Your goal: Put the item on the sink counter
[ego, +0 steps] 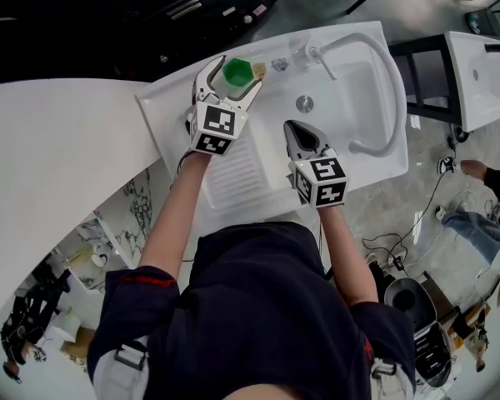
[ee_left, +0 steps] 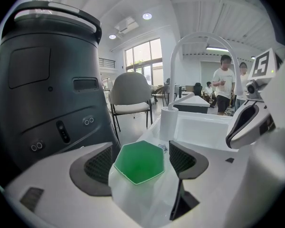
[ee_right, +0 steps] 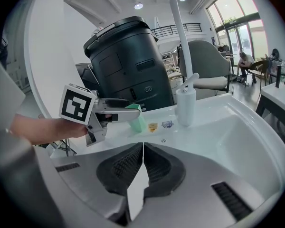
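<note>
While the left gripper (ego: pixel 237 65) is holding its jaws closed against both sides of the green hexagonal container (ego: pixel 235 75), the container is standing upright at the back left corner of the sink surface (ego: pixel 171 107). The right gripper (ego: pixel 294 127) is hovering at the left edge of the basin (ego: pixel 358 98) with its jaws pressed fully together, gripping nothing
</note>
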{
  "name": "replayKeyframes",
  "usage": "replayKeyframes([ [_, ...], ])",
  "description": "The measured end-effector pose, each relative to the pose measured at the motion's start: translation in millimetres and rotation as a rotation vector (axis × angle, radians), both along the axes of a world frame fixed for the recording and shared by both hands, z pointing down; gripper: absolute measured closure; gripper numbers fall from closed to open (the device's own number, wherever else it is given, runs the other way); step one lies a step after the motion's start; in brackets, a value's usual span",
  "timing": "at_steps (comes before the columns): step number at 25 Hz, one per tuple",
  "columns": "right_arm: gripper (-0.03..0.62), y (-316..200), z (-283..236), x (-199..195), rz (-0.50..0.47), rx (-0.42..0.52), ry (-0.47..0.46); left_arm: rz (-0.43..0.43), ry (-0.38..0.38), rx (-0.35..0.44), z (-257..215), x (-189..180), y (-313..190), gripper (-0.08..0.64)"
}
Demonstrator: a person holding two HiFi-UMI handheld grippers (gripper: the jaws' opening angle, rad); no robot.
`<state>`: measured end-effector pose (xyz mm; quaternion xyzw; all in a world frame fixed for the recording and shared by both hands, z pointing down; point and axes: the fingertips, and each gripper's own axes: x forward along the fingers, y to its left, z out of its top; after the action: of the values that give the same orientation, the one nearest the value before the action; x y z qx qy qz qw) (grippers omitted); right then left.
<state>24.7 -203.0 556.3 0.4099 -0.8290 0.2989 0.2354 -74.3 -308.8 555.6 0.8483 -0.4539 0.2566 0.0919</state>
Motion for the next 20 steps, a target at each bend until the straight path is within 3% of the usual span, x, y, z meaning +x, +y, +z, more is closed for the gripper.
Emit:
replayKeyframes([
  [16, 0.557, 12, -27, -4, -0.042, 0.071, 0.003, -0.021, 0.034, 0.031, -41, -2, 39, 0.204],
  [20, 0.557, 13, -40, -5, -0.054, 0.103, 0.003, -0.019, 0.018, 0.043, -51, -1, 55, 0.244],
])
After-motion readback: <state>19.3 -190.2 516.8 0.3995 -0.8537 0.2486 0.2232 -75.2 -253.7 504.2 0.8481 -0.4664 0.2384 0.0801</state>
